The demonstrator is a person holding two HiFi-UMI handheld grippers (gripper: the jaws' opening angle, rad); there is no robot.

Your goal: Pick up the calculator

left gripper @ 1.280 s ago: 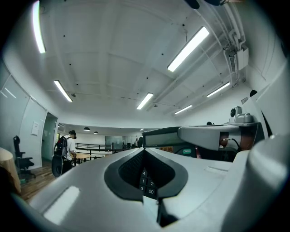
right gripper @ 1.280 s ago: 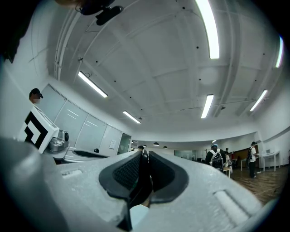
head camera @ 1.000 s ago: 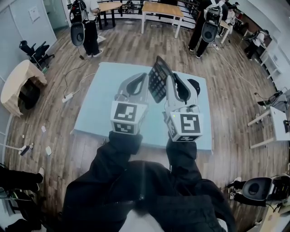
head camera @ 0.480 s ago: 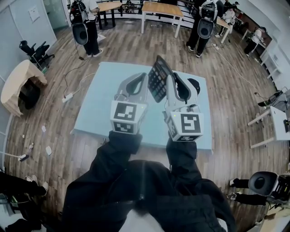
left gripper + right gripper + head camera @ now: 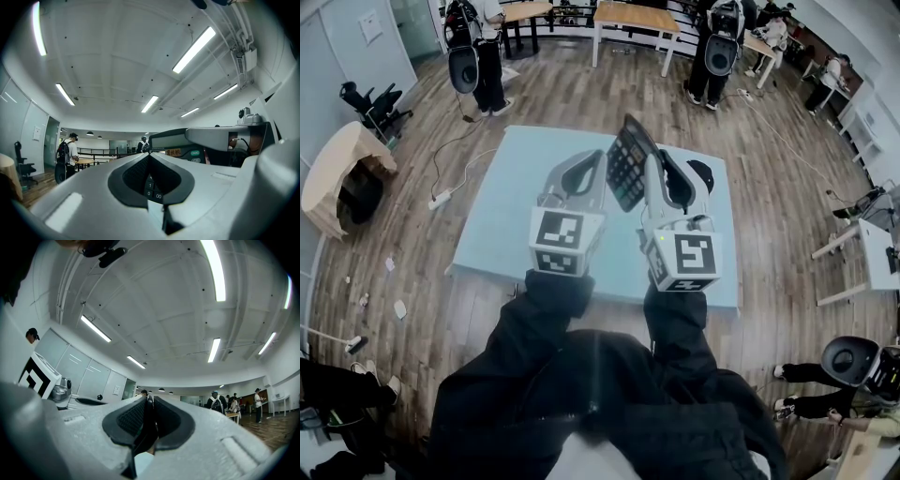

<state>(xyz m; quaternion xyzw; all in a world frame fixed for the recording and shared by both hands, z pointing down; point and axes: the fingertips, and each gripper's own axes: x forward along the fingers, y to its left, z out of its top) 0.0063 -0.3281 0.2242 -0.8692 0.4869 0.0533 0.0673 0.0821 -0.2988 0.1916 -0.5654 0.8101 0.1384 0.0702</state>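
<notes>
Calculator (image 5: 626, 169) is off the table (image 5: 502, 225) and up in the air, clamped in my right gripper (image 5: 660, 161). In the right gripper view its thin dark edge runs straight down the slit between the pads (image 5: 127, 420). Both press on it, front and back, near one long side. Most of the body sticks out past the fingertips and to their left. It's tilted, key face turned toward my left gripper (image 5: 596, 161).

Left gripper's jaws are a narrow slit apart with nothing clamped. In the left gripper view the number keys (image 5: 152, 190) show through the slit, and the display (image 5: 171, 139) sits just above and right of the fingertips. In the head view those tips are just beside the calculator's edge. Can't tell if they touch it.

Handling, my guess: a light, stiff plastic slab that won't flex under the pads. The case is smooth, so a bit slippery. Display is the weak spot, so no pad pressure there. Best hold is across the thickness at a side edge, about mid-length. A hold near one end would let it swing. Pick-up looks done. I'd bring the left gripper under the free edge if it starts to slip.
</notes>
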